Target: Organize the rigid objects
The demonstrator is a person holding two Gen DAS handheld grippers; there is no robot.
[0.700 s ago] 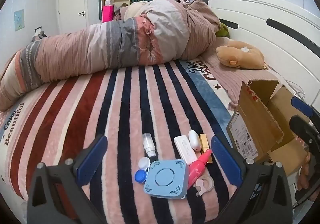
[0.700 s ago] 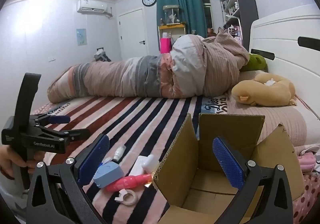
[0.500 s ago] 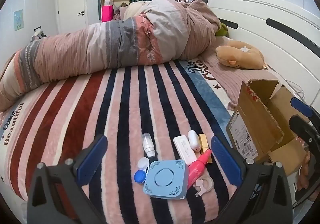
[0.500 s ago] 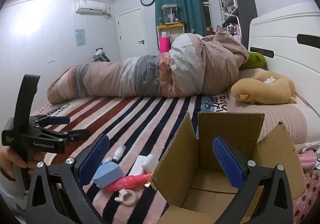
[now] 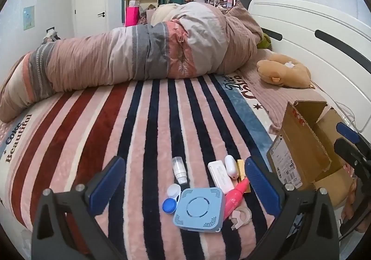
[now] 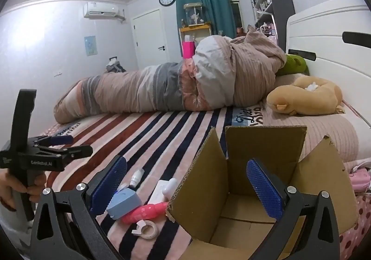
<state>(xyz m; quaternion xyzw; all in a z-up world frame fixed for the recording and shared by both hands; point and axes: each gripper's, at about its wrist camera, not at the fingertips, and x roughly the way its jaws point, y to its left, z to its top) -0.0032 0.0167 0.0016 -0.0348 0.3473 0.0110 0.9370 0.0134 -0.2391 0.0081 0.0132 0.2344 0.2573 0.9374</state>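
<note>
Small items lie on the striped blanket: a light blue square device [image 5: 199, 209], a pink tube [image 5: 236, 195], a white flat case [image 5: 219, 176], a white oval pod [image 5: 231, 166], a clear small bottle [image 5: 179, 169], a blue-and-white lens case [image 5: 172, 198] and a tape dispenser ring [image 5: 241, 216]. My left gripper [image 5: 183, 185] is open and empty, hovering just before them. An open cardboard box [image 6: 259, 192] stands to their right. My right gripper [image 6: 186, 187] is open and empty, over the box's near-left corner. The blue device [image 6: 124, 202] and pink tube [image 6: 145, 210] also show there.
A rolled duvet [image 5: 139, 56] lies across the far side of the bed. A tan plush toy [image 5: 284, 72] rests by the white headboard [image 5: 313, 35]. The bed's near edge runs under both grippers. A pink item [image 6: 359, 180] lies right of the box.
Both grippers have stayed nearly still and open. The views have shifted only slightly.
</note>
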